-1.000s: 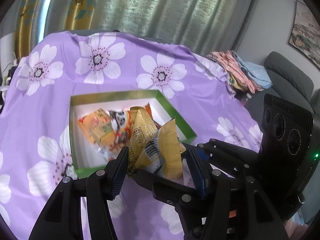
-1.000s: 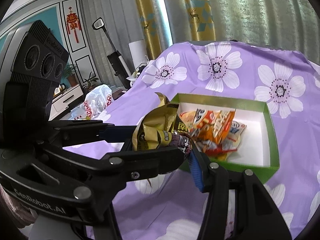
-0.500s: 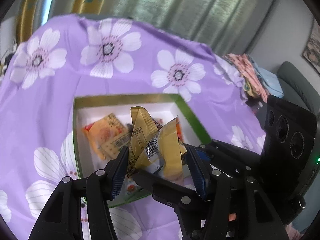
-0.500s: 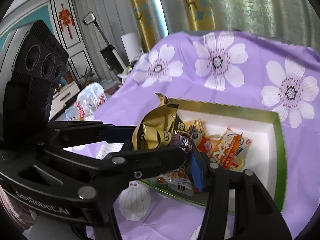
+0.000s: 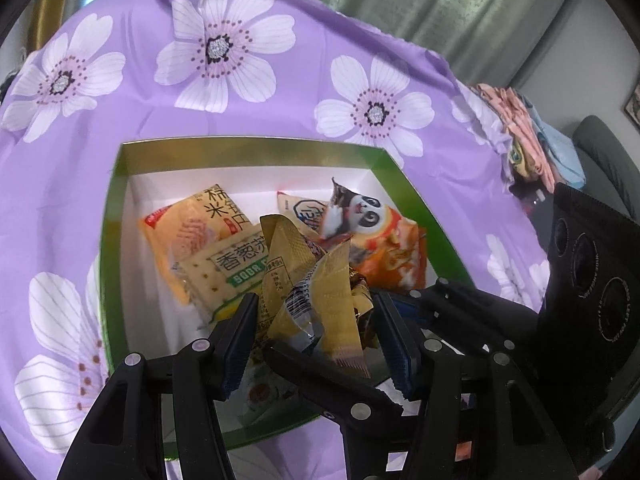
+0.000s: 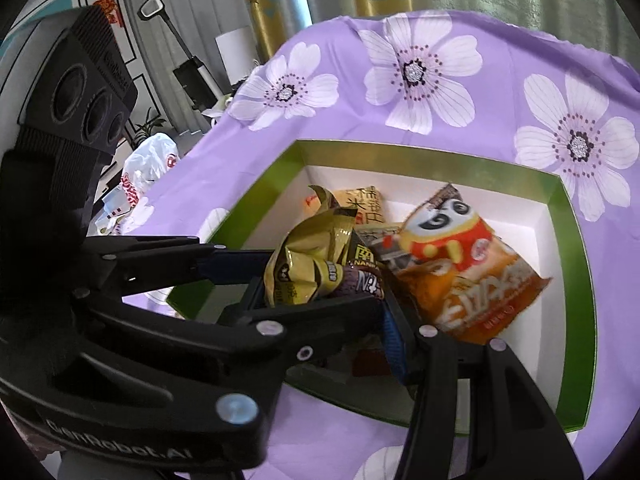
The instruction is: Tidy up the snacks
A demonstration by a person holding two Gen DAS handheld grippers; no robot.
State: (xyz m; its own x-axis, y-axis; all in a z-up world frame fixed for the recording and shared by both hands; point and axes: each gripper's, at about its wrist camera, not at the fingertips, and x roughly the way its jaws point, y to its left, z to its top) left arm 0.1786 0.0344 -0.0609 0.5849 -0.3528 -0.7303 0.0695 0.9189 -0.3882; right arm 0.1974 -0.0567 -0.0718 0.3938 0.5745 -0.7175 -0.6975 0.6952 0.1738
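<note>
Left wrist: crinkled gold foil packet above rectangular green box.

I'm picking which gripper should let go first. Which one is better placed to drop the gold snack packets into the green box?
Probably the left. Both the left gripper and the right gripper clamp the gold snack packets above the green box, but the left sits more squarely over its white floor; the right hangs nearer the front wall.

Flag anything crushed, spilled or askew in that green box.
Nothing spilled. The gold snack packets clamped between both grippers, left and right, look crumpled. In the green box the panda packet and others lie overlapping at angles.
</note>
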